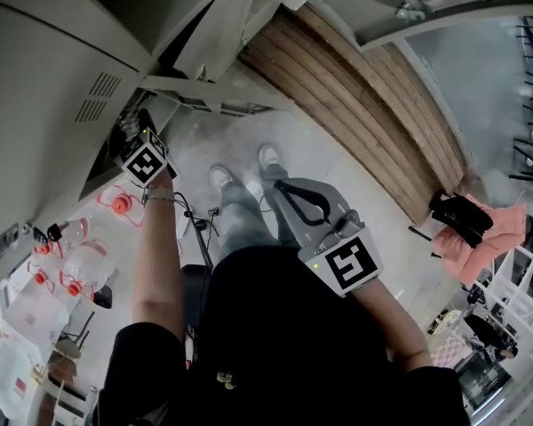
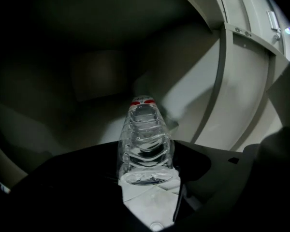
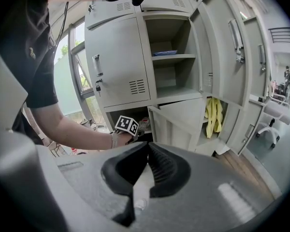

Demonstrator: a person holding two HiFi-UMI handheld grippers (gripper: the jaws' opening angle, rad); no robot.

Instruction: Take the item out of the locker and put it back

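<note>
Jaws of left gripper [image 2: 146, 153] stand wide around water bottle [image 2: 145, 132] — right gripper [image 3: 148, 146] jaws closed, empty.

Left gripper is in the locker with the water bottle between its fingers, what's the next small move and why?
Probably draw the left gripper back out of the locker. The bottle lies inside it, cap pointing inward, and the fingers look spread clear of its sides, so it seems set down.
</note>
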